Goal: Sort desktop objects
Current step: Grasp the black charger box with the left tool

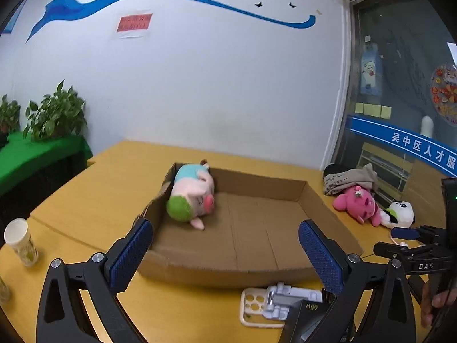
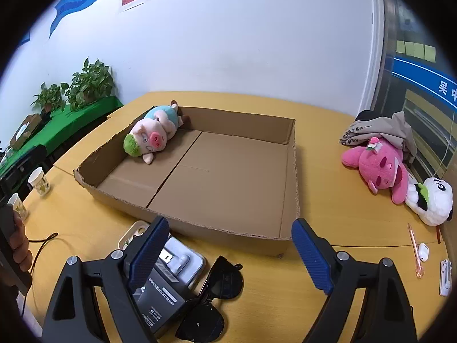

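A shallow cardboard box (image 1: 228,268) (image 2: 217,230) lies open on the yellow table. A pig plush (image 1: 194,197) (image 2: 151,135) with a green cap rests in its far left corner. Outside the box to the right lie a pink plush (image 1: 358,203) (image 2: 377,165) and a panda plush (image 1: 400,214) (image 2: 434,200). My left gripper (image 1: 225,254) hangs open in front of the box, holding nothing. My right gripper (image 2: 230,253) is open and empty too, above black sunglasses (image 2: 217,294) and a black charger box (image 2: 160,303).
White plastic packaging (image 1: 280,303) (image 2: 182,260) and a beige phone case (image 1: 251,305) sit by the box's near wall. Paper cups (image 1: 20,243) (image 2: 40,181) stand at the left. An orange pen (image 2: 414,248), a white earbud case (image 2: 422,251) and grey cloth (image 2: 385,131) lie right.
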`<state>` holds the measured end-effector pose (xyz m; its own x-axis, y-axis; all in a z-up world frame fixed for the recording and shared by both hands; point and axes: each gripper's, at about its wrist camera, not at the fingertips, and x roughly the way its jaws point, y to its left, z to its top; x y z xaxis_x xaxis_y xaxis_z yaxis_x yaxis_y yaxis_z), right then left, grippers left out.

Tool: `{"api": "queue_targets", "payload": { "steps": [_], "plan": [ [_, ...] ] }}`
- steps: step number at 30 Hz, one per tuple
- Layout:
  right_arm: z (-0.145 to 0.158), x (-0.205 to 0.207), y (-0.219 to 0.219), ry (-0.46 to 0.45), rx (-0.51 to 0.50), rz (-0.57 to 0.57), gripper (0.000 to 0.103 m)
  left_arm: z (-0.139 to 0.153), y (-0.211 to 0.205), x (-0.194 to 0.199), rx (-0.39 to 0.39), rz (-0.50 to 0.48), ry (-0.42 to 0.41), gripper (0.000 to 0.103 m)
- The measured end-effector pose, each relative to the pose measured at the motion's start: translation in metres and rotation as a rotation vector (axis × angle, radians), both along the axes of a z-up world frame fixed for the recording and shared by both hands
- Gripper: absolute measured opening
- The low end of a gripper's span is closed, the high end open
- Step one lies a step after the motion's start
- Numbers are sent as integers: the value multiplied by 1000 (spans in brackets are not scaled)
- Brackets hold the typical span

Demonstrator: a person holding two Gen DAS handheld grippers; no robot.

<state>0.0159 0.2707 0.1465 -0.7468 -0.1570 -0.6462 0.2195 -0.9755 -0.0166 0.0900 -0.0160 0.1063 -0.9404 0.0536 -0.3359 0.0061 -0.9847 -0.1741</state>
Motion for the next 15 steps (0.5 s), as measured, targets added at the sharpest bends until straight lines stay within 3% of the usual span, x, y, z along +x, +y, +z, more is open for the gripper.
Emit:
{"api": "queue_targets", "payload": {
  "steps": [2, 4, 8, 15],
  "plan": [
    [-5, 3, 1, -13, -6, 21, 88, -6, 6, 2, -70, 44, -10, 103],
    [-12, 7, 2, -37, -12, 40, 88, -13, 14, 2, -110, 9, -44, 103],
    [-33, 19, 13, -108, -80, 60, 88, -26, 23, 6, -82, -113, -96, 103],
    [-63, 52, 6, -222, -161, 103, 88, -42, 32, 0, -44, -179, -162, 103]
  ]
}}
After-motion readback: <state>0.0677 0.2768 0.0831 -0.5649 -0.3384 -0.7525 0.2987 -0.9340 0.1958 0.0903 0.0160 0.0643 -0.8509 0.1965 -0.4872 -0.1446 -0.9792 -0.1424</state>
